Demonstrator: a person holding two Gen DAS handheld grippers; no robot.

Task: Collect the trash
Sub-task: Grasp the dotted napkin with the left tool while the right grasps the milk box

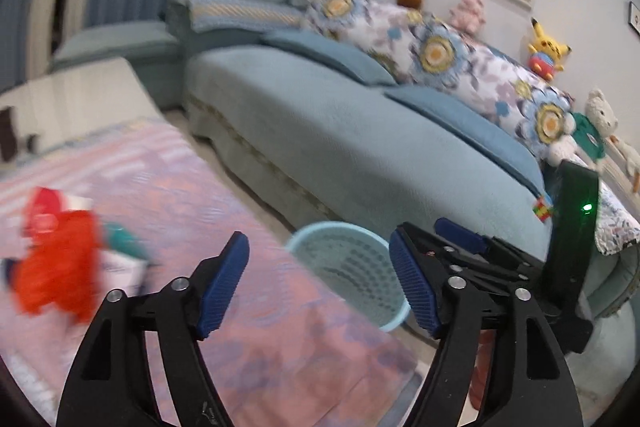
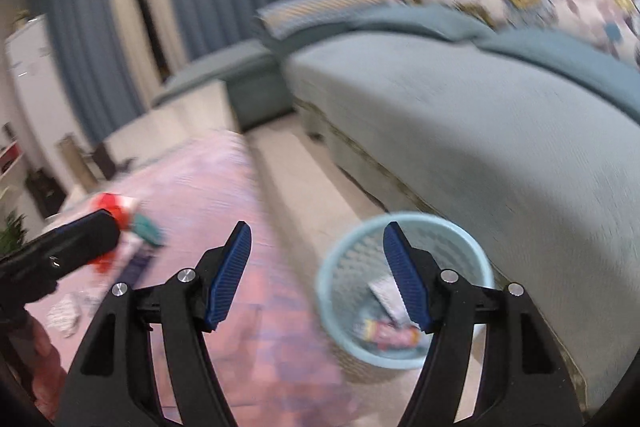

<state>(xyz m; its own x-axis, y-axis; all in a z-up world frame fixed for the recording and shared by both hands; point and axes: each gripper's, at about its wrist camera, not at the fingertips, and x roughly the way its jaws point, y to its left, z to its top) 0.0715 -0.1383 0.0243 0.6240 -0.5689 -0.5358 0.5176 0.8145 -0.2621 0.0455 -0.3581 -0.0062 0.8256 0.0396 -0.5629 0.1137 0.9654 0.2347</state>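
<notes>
Both grippers are hanging with jaws spread, nothing between them — left gripper [image 1: 320,287] and right gripper [image 2: 316,279]. Light-blue bin [image 2: 404,291] is sitting on the floor between tabletop [image 1: 240,287] and sofa [image 1: 340,147], a couple of wrappers already lying inside it. Remaining trash pile [image 1: 60,251] — red bag, teal and white scraps — is lying on the tabletop, well left of the bin. Risks: frames are blurring, so a rushed grab is likely pinching the cloth or scattering scraps; a release beside the bin's rim is dropping trash on the floor.

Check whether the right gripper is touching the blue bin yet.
Apart. In the right wrist view the right gripper is open and empty, held above the blue bin, which stands on the floor below.
</notes>
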